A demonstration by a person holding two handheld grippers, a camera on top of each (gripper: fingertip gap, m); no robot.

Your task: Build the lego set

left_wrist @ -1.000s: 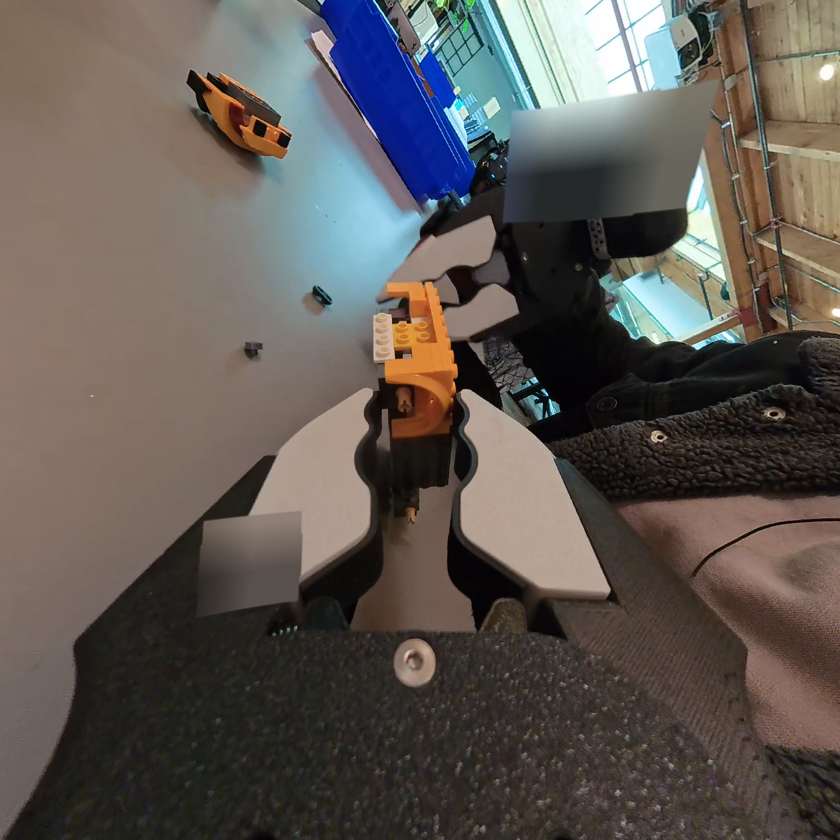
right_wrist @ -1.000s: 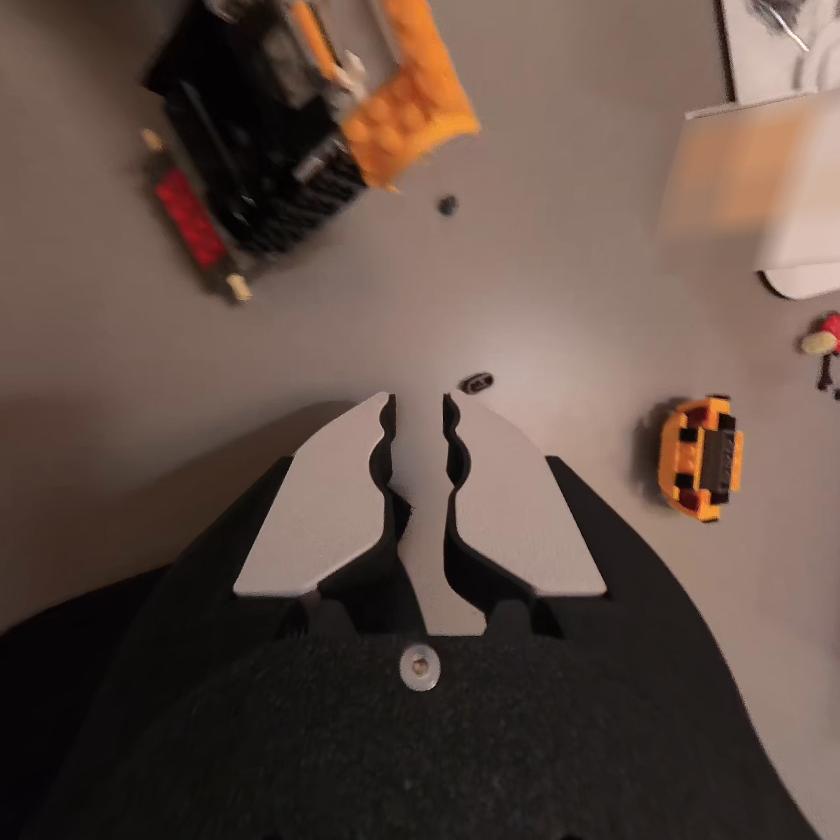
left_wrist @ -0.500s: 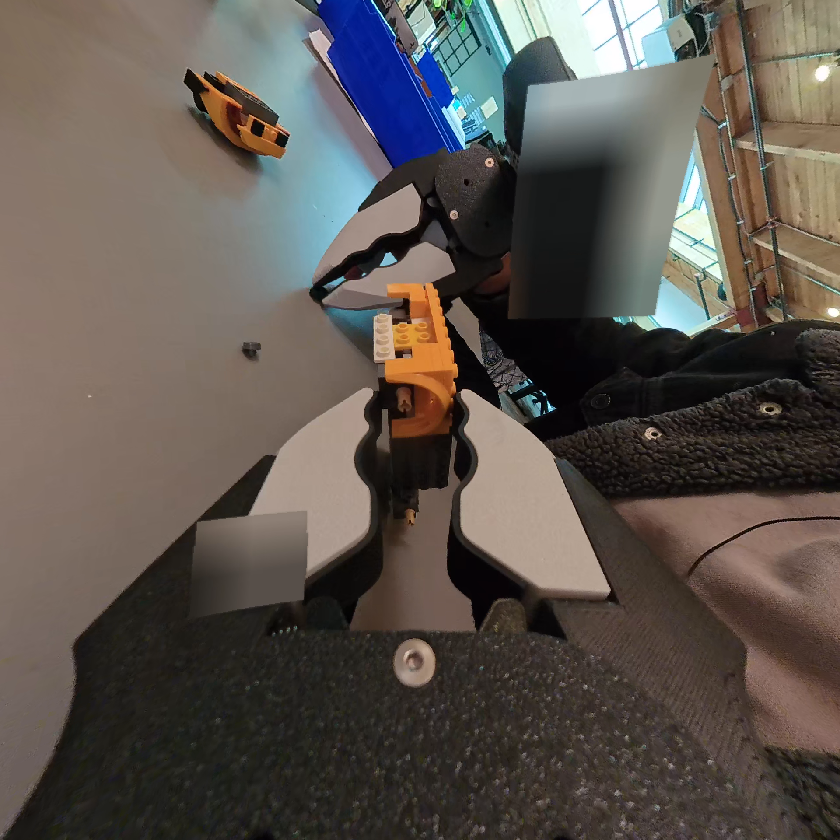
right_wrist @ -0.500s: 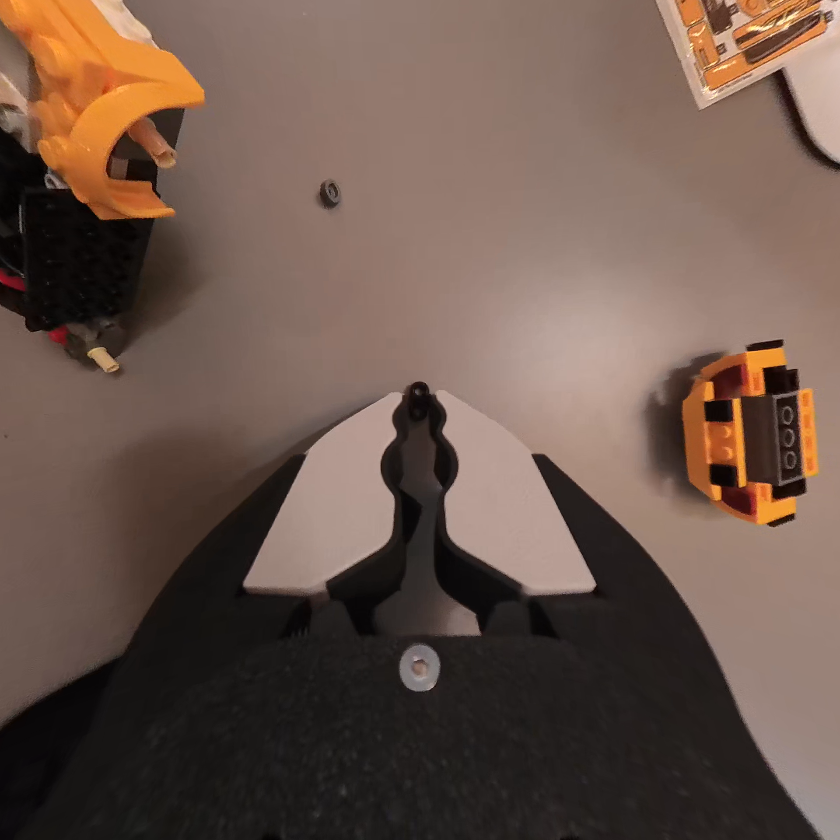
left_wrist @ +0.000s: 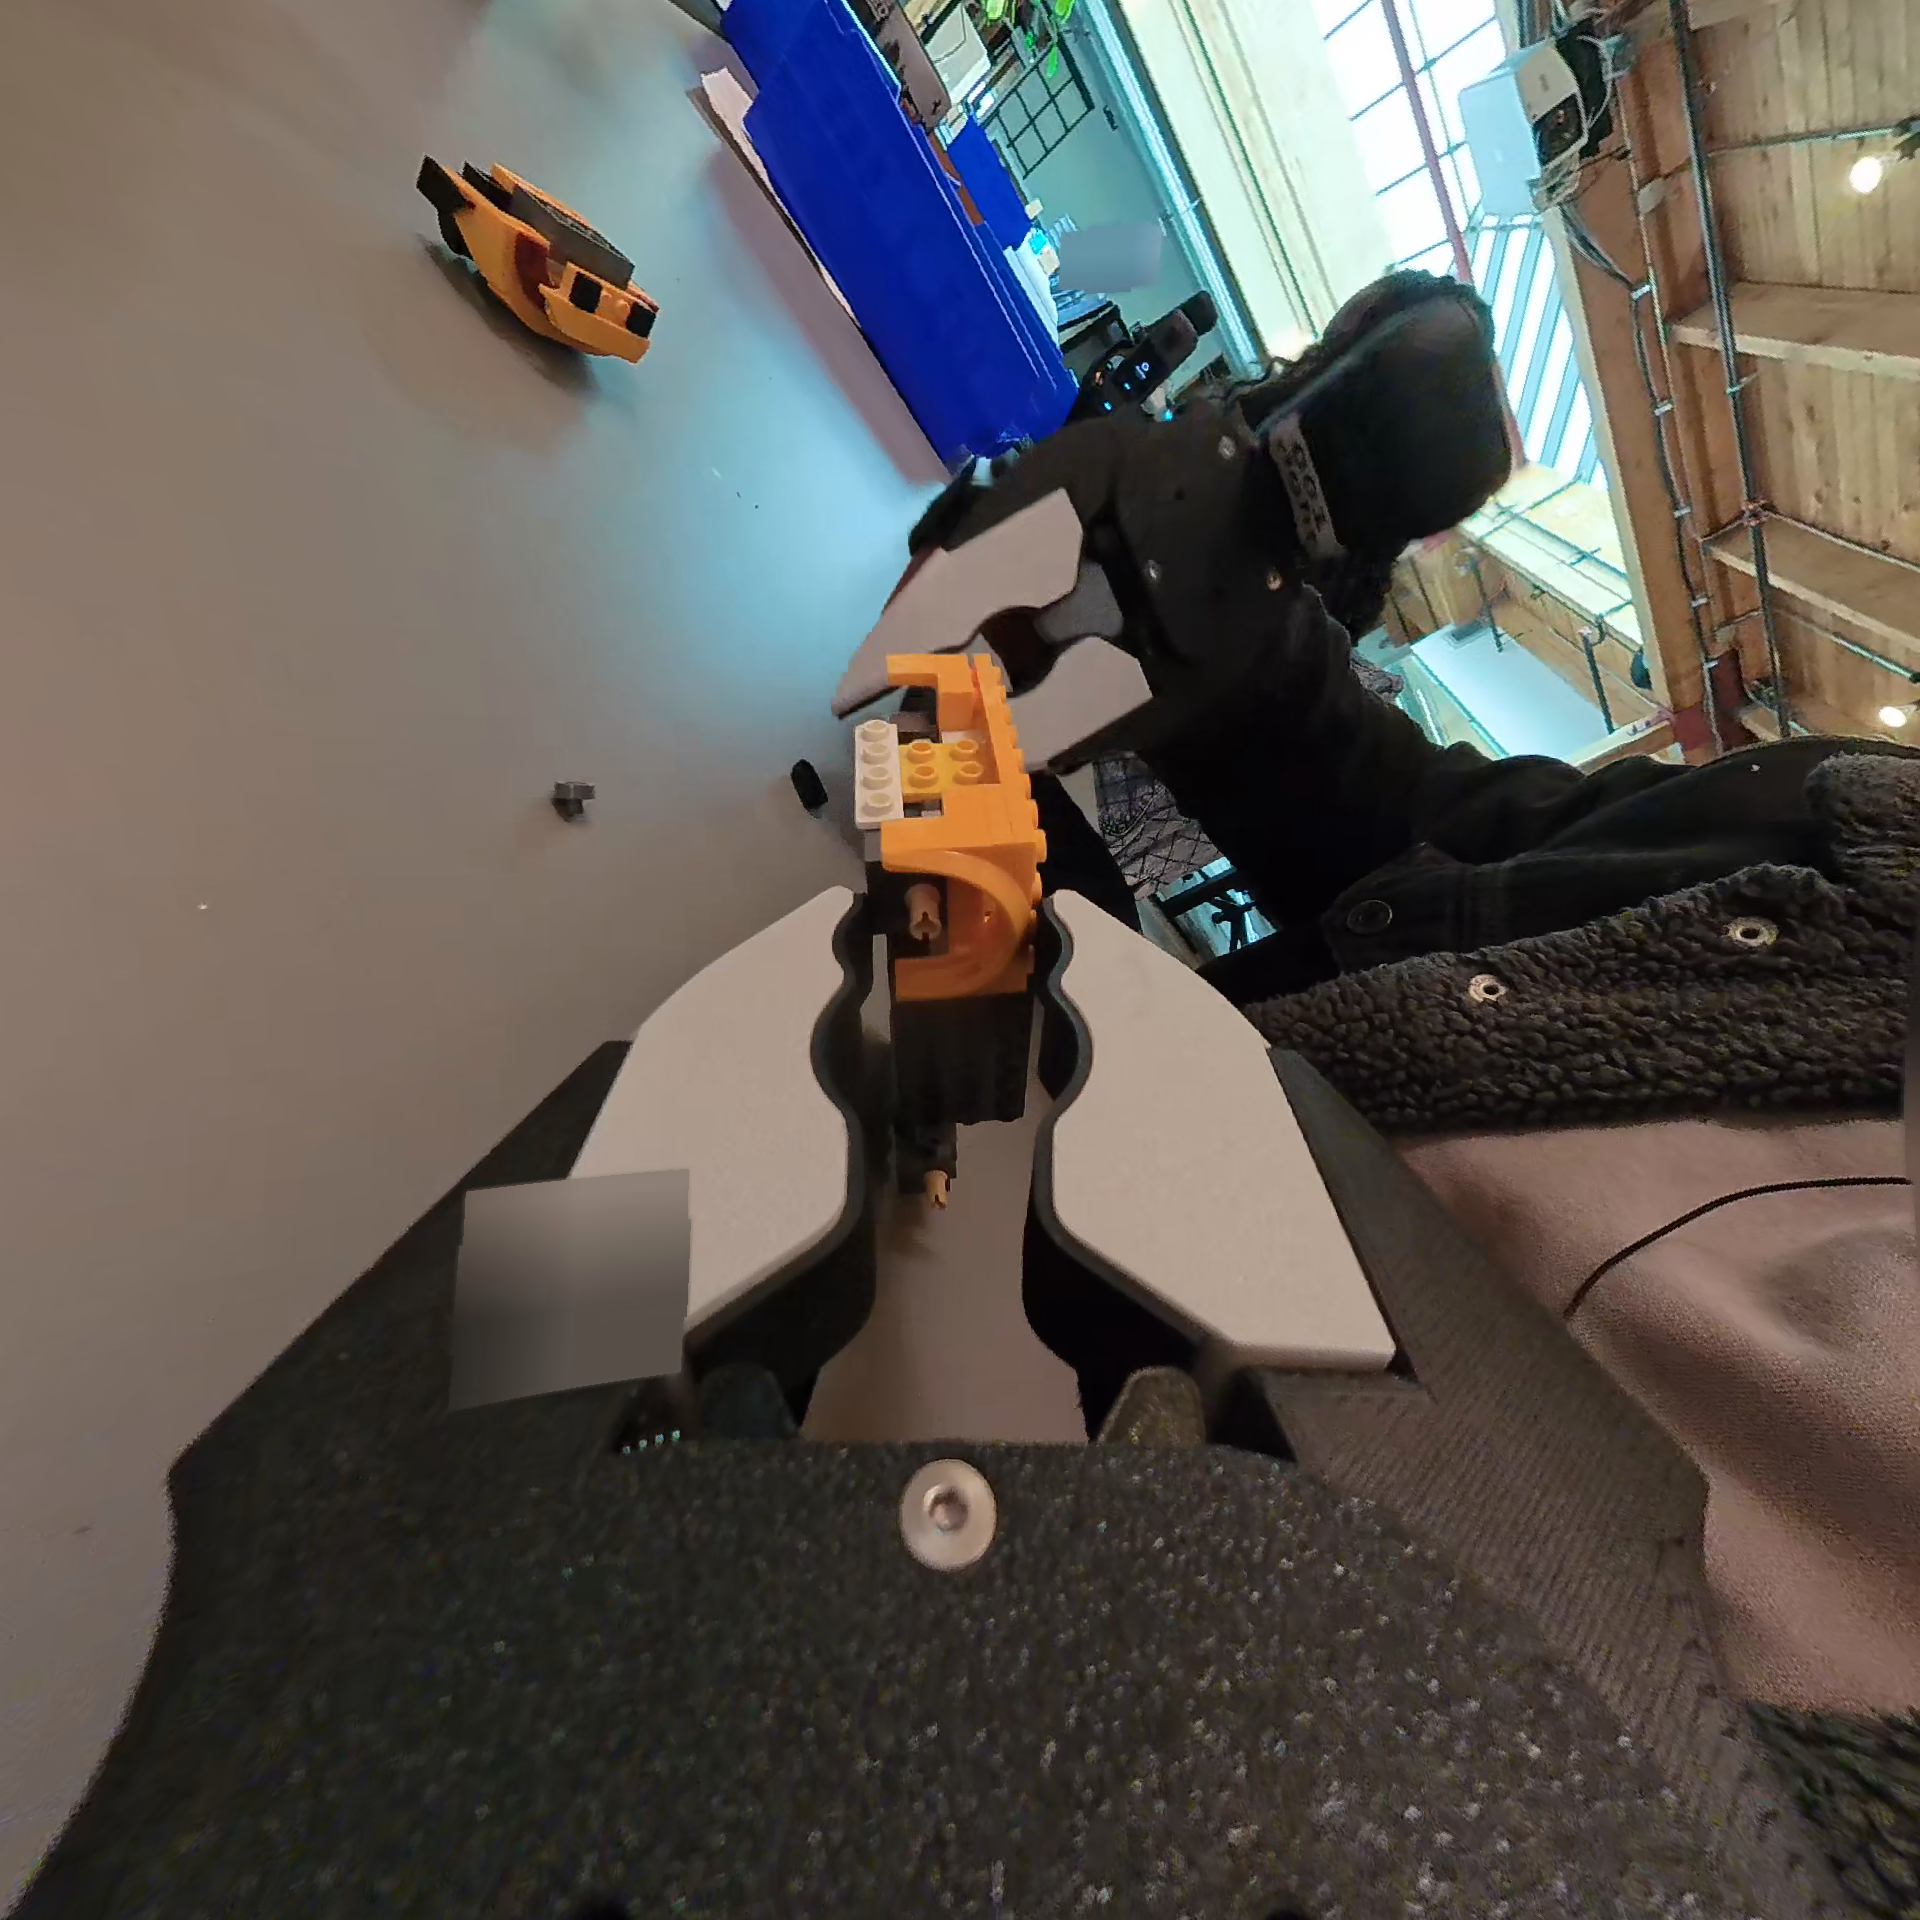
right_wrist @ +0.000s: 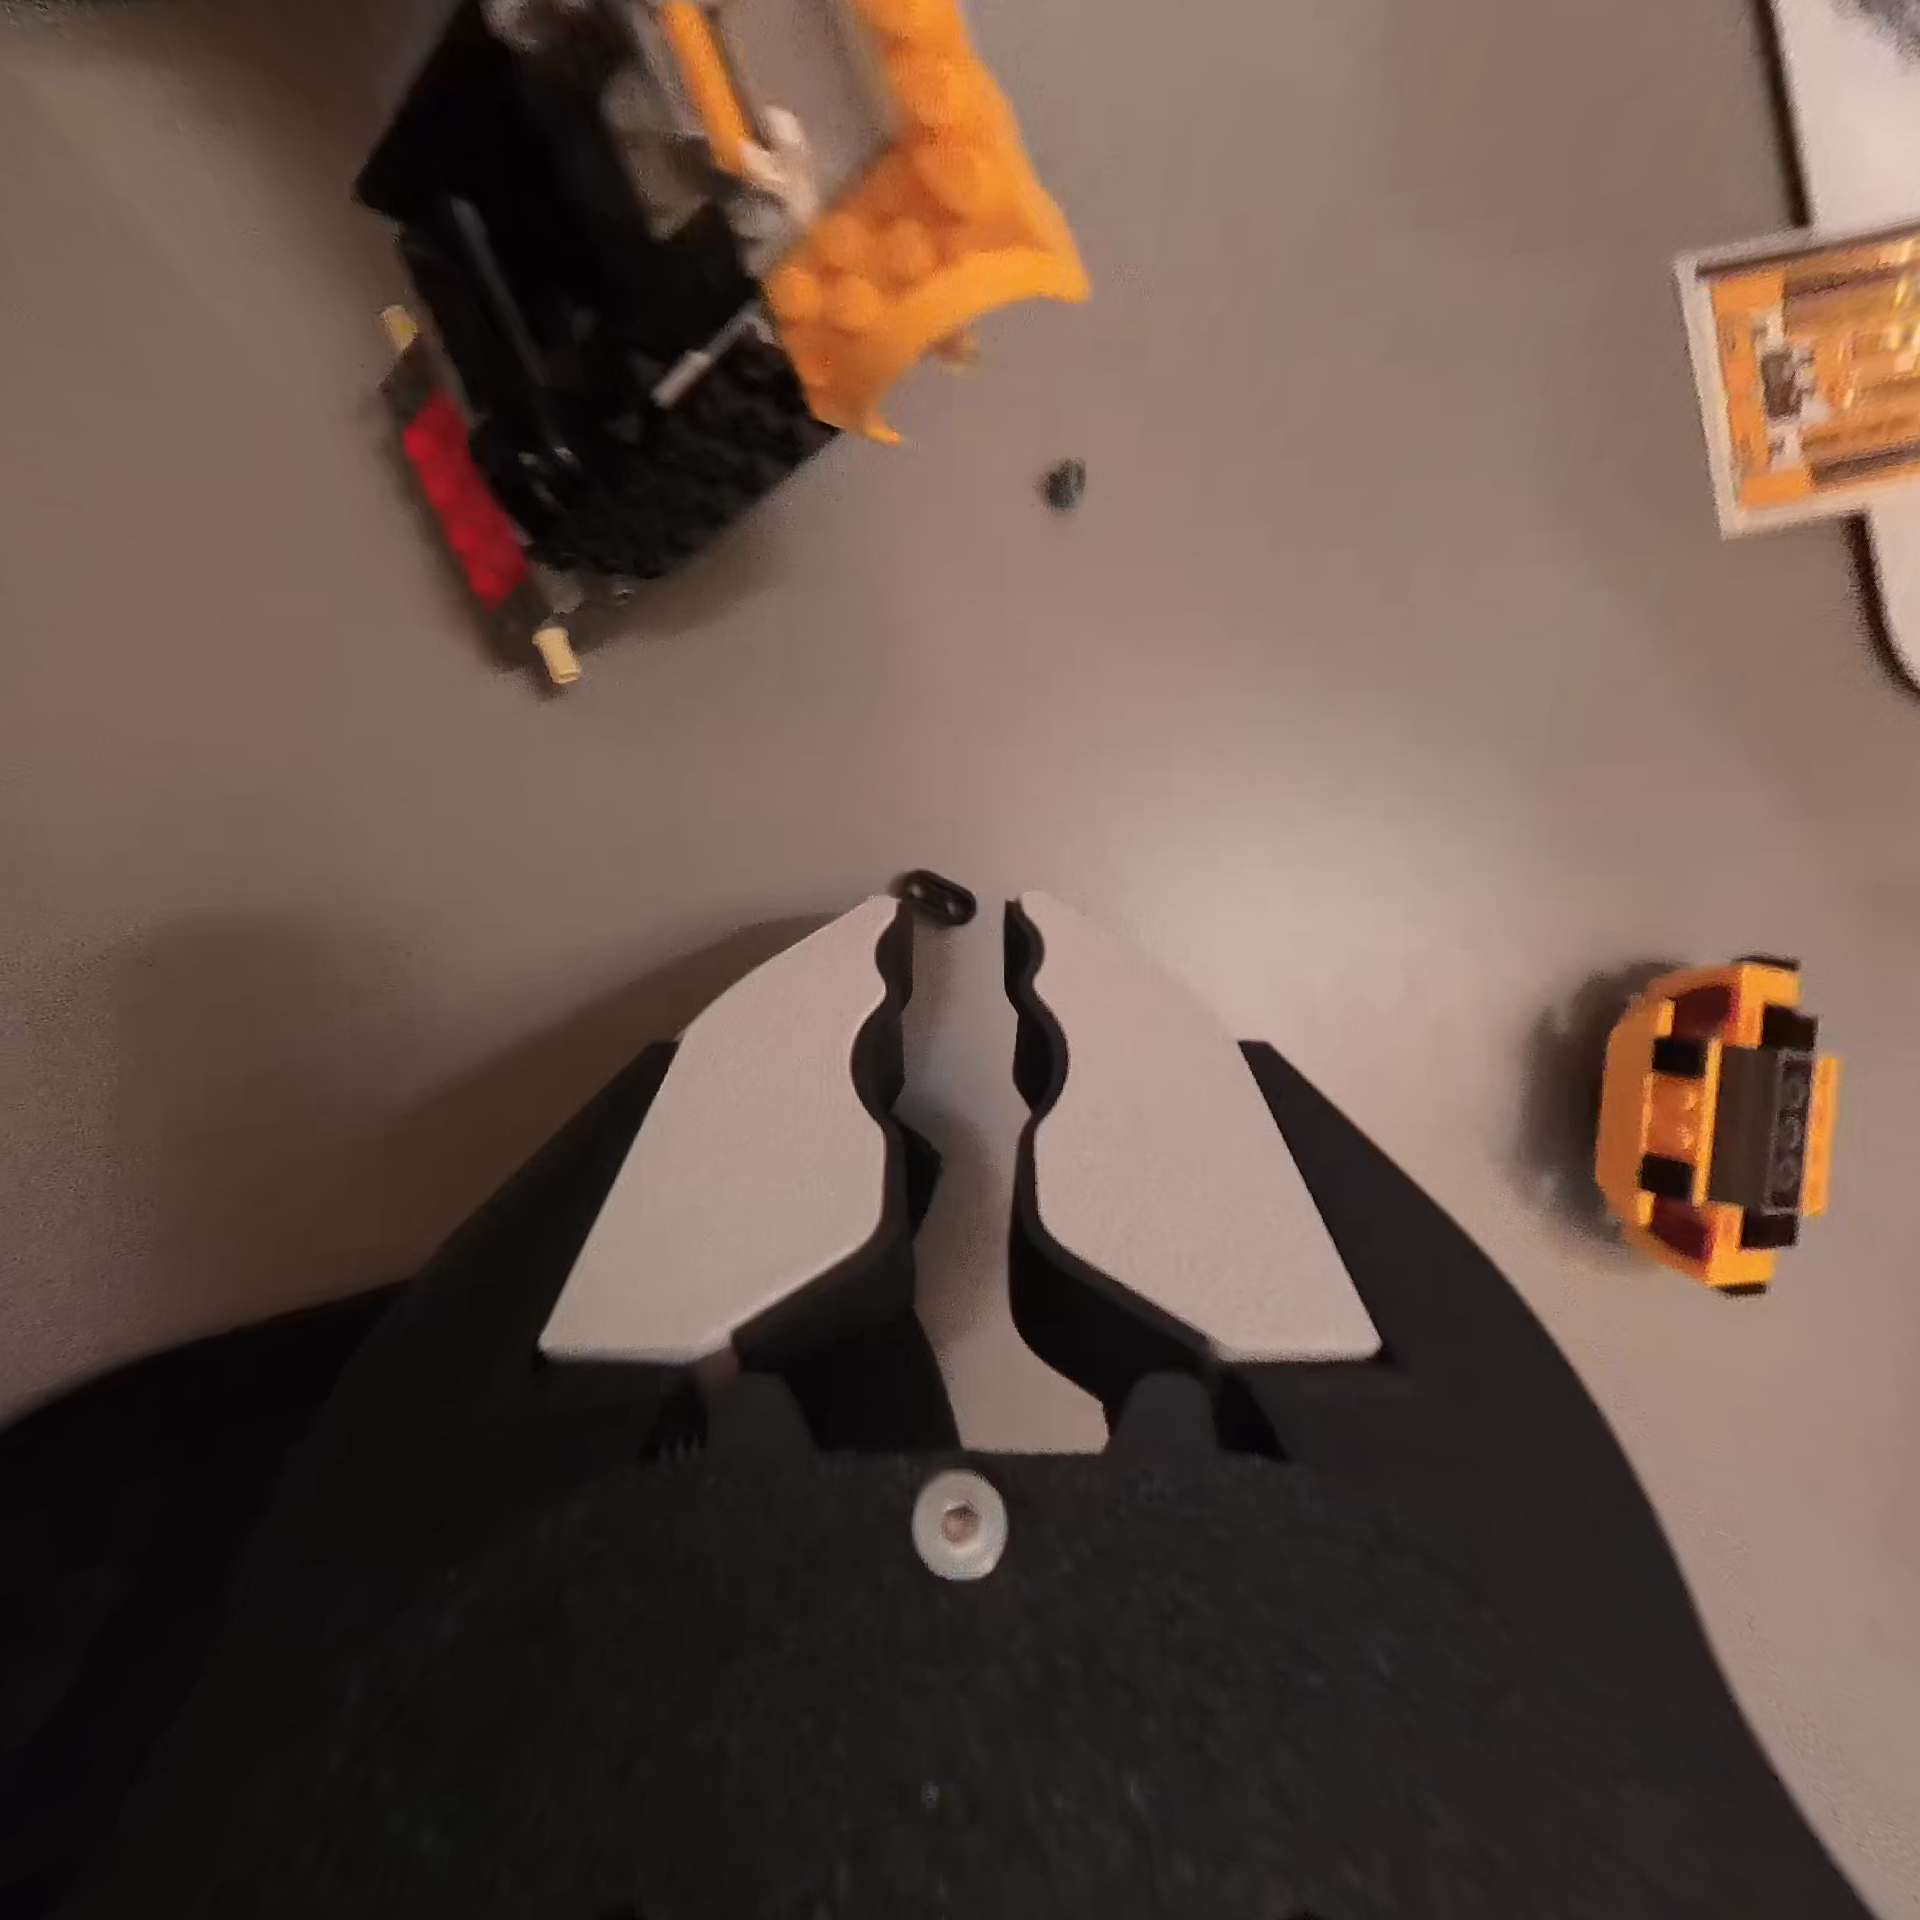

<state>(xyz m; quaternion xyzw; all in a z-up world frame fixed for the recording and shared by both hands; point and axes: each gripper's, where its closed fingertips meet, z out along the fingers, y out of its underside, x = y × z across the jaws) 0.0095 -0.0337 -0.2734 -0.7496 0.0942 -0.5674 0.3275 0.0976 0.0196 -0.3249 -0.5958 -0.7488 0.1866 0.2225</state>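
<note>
My left gripper is shut on the orange and black lego car body and holds it above the grey table. The same body shows in the right wrist view, at the upper left and blurred. My right gripper is open and empty, its jaws a small gap apart. A small black oval piece lies on the table just ahead of its left fingertip. In the left wrist view the right gripper's grey fingers hover just beyond the car body, with the black piece below them.
A small orange and black sub-assembly sits to the right, also seen far off. A tiny dark stud lies near the car body. An instruction sheet lies at the right edge. Blue bins stand at the table's far side. The grippers' ends are close to 12 cm from one another. About 7 cm separates my left fingertips from the tiny dark stud. My left wrist view looks at it from another angle.
Half a second ago my right gripper was shut on the small black piece at the table. Now it is open and raised, and the piece lies on the table. My left gripper has held still.
</note>
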